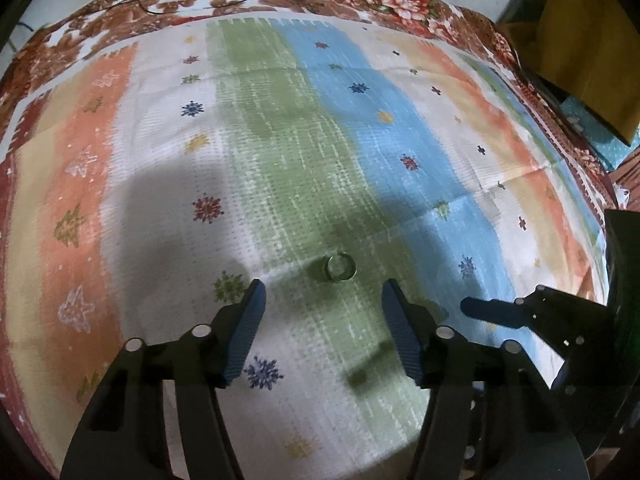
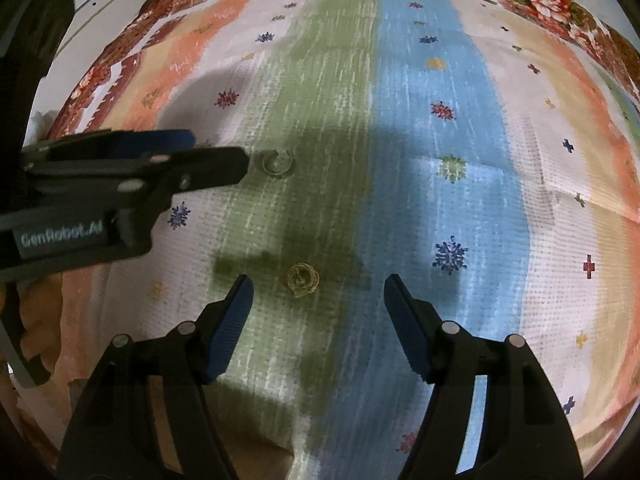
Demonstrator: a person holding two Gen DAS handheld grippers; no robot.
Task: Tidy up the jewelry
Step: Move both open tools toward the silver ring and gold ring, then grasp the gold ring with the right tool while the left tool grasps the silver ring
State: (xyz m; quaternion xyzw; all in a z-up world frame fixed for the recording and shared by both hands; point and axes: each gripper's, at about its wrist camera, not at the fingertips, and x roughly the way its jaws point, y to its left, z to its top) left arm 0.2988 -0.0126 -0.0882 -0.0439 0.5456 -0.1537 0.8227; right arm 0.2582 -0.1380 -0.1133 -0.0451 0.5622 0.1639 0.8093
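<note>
Lying flat on the green stripe of the striped cloth (image 1: pixel 168 184) are two small rings: a plain open band (image 1: pixel 339 267) just ahead of the left tool (image 1: pixel 322 300), and a gold twisted-wire ring (image 2: pixel 302 279) just ahead of the right tool (image 2: pixel 318 296). Both tools stand wide apart and hold nothing, each hovering with its ring between and slightly beyond the blue fingertips (image 1: pixel 256 300). Each ring looks very light, stiff and smooth, so it would likely skate or flip if one pad touched first. The ribbed pads should help, but the soft cloth beneath may give and let a ring sink into it. The safest hold seems to be across the outer edge, both pads closing evenly and low against the cloth; the wire ring's knotted top looks easier to bend, so gentle pressure suits it.
</note>
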